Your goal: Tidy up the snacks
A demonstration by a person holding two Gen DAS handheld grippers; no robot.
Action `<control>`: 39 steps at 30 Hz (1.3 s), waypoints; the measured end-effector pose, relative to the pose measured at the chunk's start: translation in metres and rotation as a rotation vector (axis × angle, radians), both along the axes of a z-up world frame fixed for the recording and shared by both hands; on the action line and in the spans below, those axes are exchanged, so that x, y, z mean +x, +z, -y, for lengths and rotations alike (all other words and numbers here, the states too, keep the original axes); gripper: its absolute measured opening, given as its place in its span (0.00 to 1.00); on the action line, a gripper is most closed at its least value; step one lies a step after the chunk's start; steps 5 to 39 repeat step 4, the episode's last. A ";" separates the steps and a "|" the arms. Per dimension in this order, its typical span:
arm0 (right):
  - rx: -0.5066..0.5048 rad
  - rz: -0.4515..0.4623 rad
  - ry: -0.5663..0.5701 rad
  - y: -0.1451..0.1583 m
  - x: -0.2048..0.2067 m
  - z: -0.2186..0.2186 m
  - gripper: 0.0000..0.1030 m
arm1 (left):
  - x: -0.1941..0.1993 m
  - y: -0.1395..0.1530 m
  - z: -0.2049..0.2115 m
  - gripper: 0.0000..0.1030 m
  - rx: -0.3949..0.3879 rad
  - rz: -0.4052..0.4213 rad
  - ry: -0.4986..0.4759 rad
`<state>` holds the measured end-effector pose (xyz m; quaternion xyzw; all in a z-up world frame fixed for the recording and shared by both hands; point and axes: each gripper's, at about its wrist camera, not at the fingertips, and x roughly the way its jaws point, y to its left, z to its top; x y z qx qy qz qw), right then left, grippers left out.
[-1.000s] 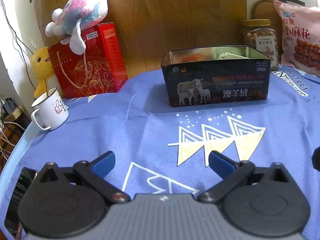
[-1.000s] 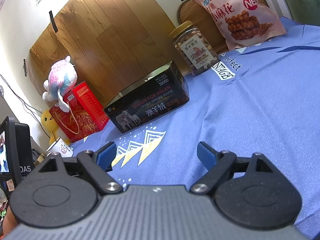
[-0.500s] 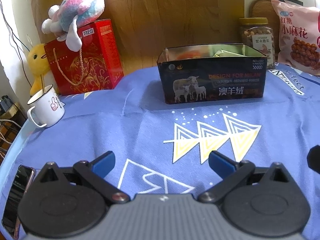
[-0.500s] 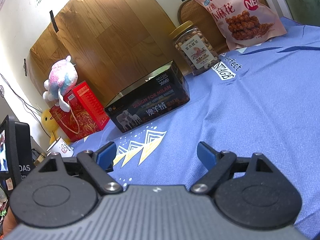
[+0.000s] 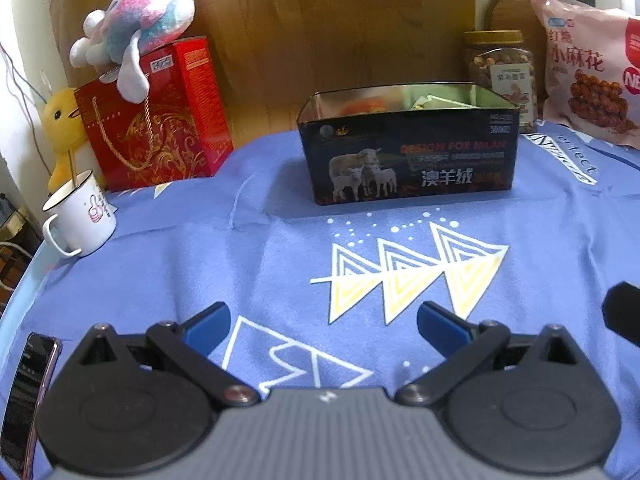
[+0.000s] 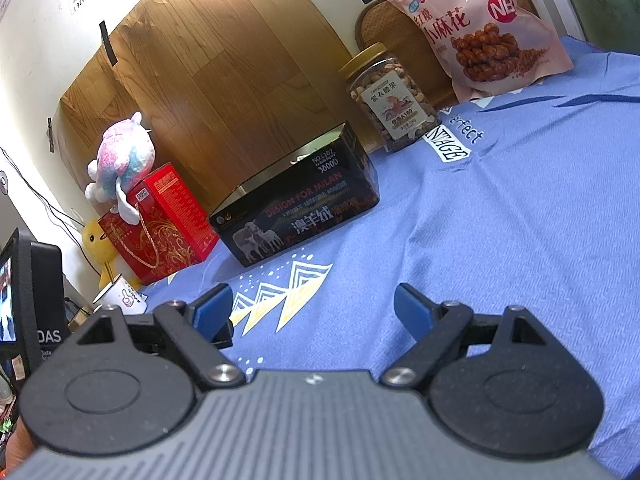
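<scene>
1. Left gripper (image 5: 323, 322): jaws wide apart, holding nothing, low over the blue cloth (image 5: 240, 248), near side of table.
2. Right gripper (image 6: 313, 307): jaws wide apart too, holding nothing, over the cloth; view tilted.
3. Tin (image 5: 410, 146): black, lid off, sits mid-far on the cloth, straight ahead of the left gripper. Some packets visible inside, contents hard to make out.
4. Nut jar (image 5: 500, 68): upright, yellow lid on, just behind the tin's far right corner.
5. Snack bag (image 6: 476, 24): pink, leaning upright at far right, near the jar, apart from the tin.
6. Open cloth between both grippers and the tin; wide bare stretch also to the tin's right in the right wrist view.
7. Left side crowded: red box (image 5: 156, 120) at far left with plush toy (image 5: 140, 28) on top, yellow duck (image 5: 64, 128) behind the mug (image 5: 80, 216).
8. Mug sits near the table's left edge; phone (image 5: 28, 400) lies at the near-left edge.
9. Wood board (image 6: 208, 80) stands behind the tin, closing off the far side.
</scene>
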<state>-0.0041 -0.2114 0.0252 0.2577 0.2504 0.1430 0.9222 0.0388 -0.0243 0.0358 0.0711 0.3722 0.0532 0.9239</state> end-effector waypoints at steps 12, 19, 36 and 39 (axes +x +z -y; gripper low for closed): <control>-0.002 0.003 0.000 0.001 0.000 0.001 0.87 | -0.002 0.004 0.002 1.00 -0.007 0.015 -0.017; -0.002 0.003 0.000 0.001 0.000 0.001 0.87 | -0.002 0.004 0.002 1.00 -0.007 0.015 -0.017; -0.002 0.003 0.000 0.001 0.000 0.001 0.87 | -0.002 0.004 0.002 1.00 -0.007 0.015 -0.017; -0.002 0.003 0.000 0.001 0.000 0.001 0.87 | -0.002 0.004 0.002 1.00 -0.007 0.015 -0.017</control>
